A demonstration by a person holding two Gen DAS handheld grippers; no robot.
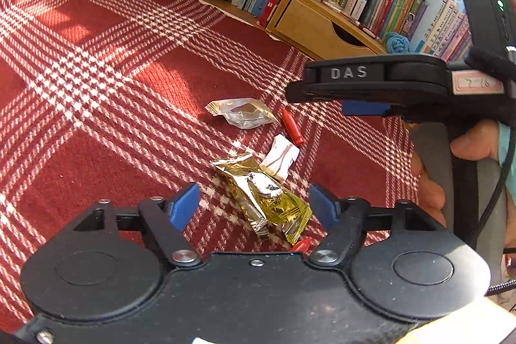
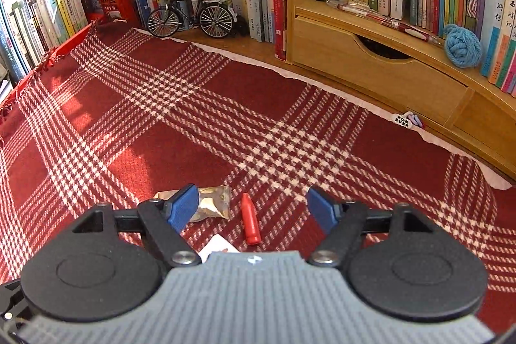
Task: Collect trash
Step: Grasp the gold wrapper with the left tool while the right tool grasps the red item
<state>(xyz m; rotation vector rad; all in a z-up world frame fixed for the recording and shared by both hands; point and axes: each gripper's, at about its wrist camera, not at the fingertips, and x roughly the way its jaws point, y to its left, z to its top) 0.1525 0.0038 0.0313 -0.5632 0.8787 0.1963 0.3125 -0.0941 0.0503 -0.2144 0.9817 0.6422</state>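
Left wrist view puts the gold wrapper (image 1: 267,199) right between my left gripper's (image 1: 254,203) blue pads, lying flat on the red plaid cloth (image 1: 96,70). The pads stand apart on either side of it and neither one presses on the foil, so I read this gripper as released, with nothing grasped. The wrapper's long axis runs diagonally, from upper left down to lower right, so it sits skewed across the line between the pads, not square to it. I judge a small roll of the wrist would let the pads close across its narrow width.

Just past it lie a folded white paper scrap (image 1: 280,157), a red crayon-like stick (image 1: 292,126) and a clear-and-gold wrapper (image 1: 243,112), all close together.

The right gripper (image 2: 251,208) also hangs released and empty. In its own view the red stick (image 2: 250,221) lies between its pads, its long axis pointing almost straight away from the camera, so the pads would close across its width. The left gripper is nearer the gold wrapper, the right nearer the stick.
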